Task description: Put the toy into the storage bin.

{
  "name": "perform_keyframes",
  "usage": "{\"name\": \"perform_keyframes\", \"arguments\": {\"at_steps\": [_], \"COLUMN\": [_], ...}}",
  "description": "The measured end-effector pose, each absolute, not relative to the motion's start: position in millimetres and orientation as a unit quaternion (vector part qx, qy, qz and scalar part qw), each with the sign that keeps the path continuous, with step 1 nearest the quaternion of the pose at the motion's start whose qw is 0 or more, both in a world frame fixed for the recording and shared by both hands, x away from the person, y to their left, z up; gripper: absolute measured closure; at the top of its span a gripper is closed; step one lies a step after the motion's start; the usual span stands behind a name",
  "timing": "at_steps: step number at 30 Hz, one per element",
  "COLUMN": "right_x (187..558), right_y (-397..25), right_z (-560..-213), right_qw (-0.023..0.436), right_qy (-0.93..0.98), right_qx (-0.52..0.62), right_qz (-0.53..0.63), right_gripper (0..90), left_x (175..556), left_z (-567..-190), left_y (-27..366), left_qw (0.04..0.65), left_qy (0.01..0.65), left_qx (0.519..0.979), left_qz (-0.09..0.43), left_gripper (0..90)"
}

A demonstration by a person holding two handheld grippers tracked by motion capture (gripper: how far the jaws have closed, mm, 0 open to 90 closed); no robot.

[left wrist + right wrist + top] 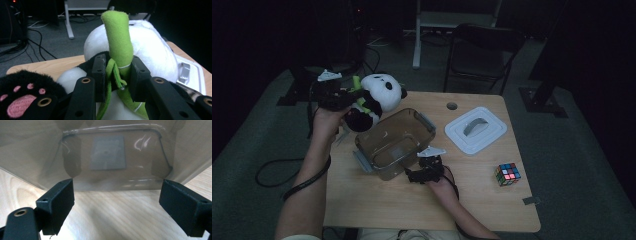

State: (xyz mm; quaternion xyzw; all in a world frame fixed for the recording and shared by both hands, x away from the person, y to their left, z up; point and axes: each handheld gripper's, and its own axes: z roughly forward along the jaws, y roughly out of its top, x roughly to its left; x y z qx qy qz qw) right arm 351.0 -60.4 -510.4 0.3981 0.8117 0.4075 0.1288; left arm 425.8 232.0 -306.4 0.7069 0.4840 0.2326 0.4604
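A person sat at a wooden table (377, 200) in a dim room, a two-jaw gripper in each hand. The landmark was a clear plastic container (394, 142) standing open near the middle of the table. Up and to the left of the container, raised off the wood beside its far-left corner, hung a plush panda (374, 100) — white head, black ears and limbs. The left gripper (343, 96) held it: in the left gripper view, the two black jaws were pressed in on a green fabric stalk (117, 42) that rose from the toy's front, with the stalk standing upright between them and a black paw with pink pads (21, 96) low at the left. The right gripper (416, 174) rested low at the container's near side, just beside its wall; its jaws stood wide apart and held nothing, pointing at the clear wall and the grey square label on the base. To the right of the container lay its white lid (475, 129), flat on the table. Farther right and nearer the person sat a colourful puzzle cube (507, 173) — well apart from the container.
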Motion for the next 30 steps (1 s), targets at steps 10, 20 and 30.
{"name": "perform_keyframes", "arguments": {"at_steps": [10, 20, 30], "right_x": [356, 352, 352], "right_y": [-58, -66, -79], "right_z": [-510, -507, -512], "right_qw": [0.124, 0.123, 0.117], "right_qy": [0.81, 0.807, 0.804], "right_qx": [0.4, 0.4, 0.412], "right_qz": [0.41, 0.416, 0.413], "right_gripper": [12.5, 12.5, 12.5], "left_x": [409, 397, 394], "left_z": [-306, -320, -337], "left_y": [209, 187, 175], "left_qw": [0.468, 0.448, 0.425], "left_qy": [0.445, 0.419, 0.404], "left_qx": [0.733, 0.761, 0.787], "left_qz": [0.212, 0.211, 0.192], "left_gripper": [71.3, 71.1, 70.5]}}
